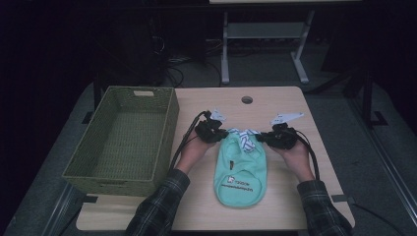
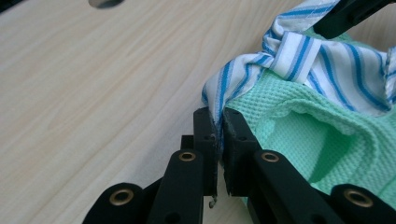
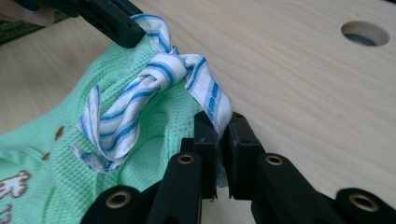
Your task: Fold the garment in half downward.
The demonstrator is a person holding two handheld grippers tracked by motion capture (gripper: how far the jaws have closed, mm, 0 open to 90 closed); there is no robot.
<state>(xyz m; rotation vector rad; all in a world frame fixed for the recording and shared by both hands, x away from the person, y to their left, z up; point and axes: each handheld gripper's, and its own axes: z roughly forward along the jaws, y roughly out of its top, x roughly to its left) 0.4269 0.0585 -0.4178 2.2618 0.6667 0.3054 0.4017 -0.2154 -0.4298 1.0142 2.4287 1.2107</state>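
Nearest the person, two plaid sleeves enter at the table's front edge, each hand carrying a gripper. Between them lies a mint-green garment (image 1: pixel 240 169), flat on the wooden table (image 1: pixel 275 105), its printed hem toward the person and its far end trimmed with a blue-and-white striped tie (image 1: pixel 246 139).

The left gripper (image 1: pixel 222 134) is clamped on the left corner of that far end. In the left gripper view its jaws stand nearly together, with striped trim (image 2: pixel 224 95) and the green edge pinched between them. The right gripper (image 1: pixel 261 137) mirrors this on the opposite corner; the right gripper view shows its jaws narrow on the striped band (image 3: pixel 215 100), with the knot of the tie (image 3: pixel 156 74) lying just inboard.

Judgement: the matched corner grips keep the far edge spread and level, so the cloth can be lifted or folded without bunching. The grips sit on the trim, probably because the doubled fabric offers firmer purchase than the loose knit.

Further off to the left, a green woven basket (image 1: pixel 164 115) stands open just beside the garment, likely the intended receptacle. At the far edge, a round cable hole (image 1: pixel 247 100) marks the tabletop.
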